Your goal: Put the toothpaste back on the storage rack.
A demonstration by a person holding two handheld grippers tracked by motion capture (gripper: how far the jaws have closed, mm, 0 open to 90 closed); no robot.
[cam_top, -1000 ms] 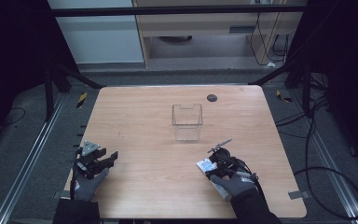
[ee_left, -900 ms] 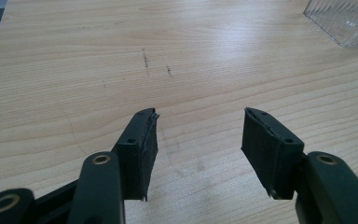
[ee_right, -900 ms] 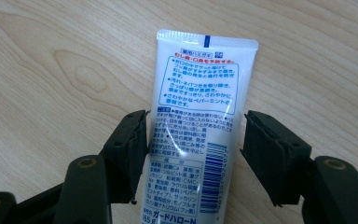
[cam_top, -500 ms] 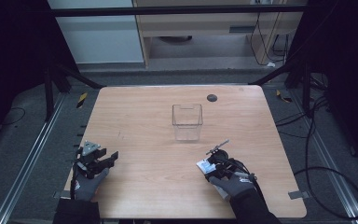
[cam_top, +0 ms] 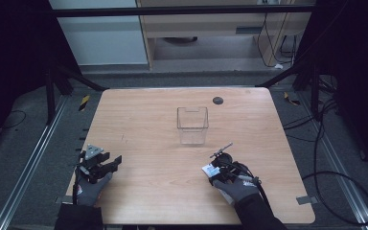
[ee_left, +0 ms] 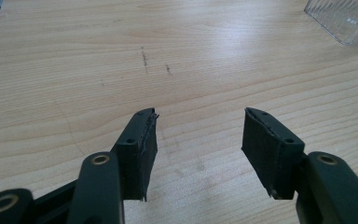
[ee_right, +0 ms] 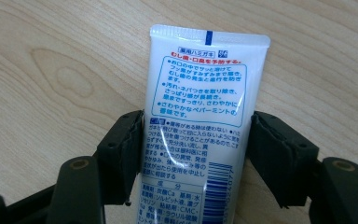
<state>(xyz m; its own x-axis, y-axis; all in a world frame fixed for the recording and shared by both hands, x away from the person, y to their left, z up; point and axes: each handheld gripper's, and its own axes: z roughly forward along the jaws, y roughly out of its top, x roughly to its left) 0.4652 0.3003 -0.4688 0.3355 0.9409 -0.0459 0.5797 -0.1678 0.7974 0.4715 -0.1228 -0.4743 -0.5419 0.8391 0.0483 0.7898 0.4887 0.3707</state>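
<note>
While you sit at the near edge of a light wooden table (cam_top: 163,120), each of your gloved hands holds a two-jaw gripper above its surface. Your left gripper (cam_top: 106,164) hangs over the near-left corner of the table, with your left hand (cam_top: 90,186) behind it. Seen from the left gripper view, its two black jaws stand wide apart with nothing between them, only bare wood grain marked by a few faint dark scuffs (ee_left: 144,57).

Your right gripper (ee_right: 196,140) is over the near-right part of the table, held by your right hand (cam_top: 237,188). Its jaws are closed against both sides of a white toothpaste tube (ee_right: 196,126), which lies flat between them with its crimped end pointing away from the camera. The tube carries blue and red Japanese print and a barcode near the bottom of the right gripper view. From the high view the tube (cam_top: 210,169) shows as a small white patch at the gripper's front.

A clear plastic box (cam_top: 192,125) stands upright near the middle of the table, open at the top, well apart from both grippers. A small dark round disc (cam_top: 217,100) marks the tabletop beyond it, toward the far edge.
</note>
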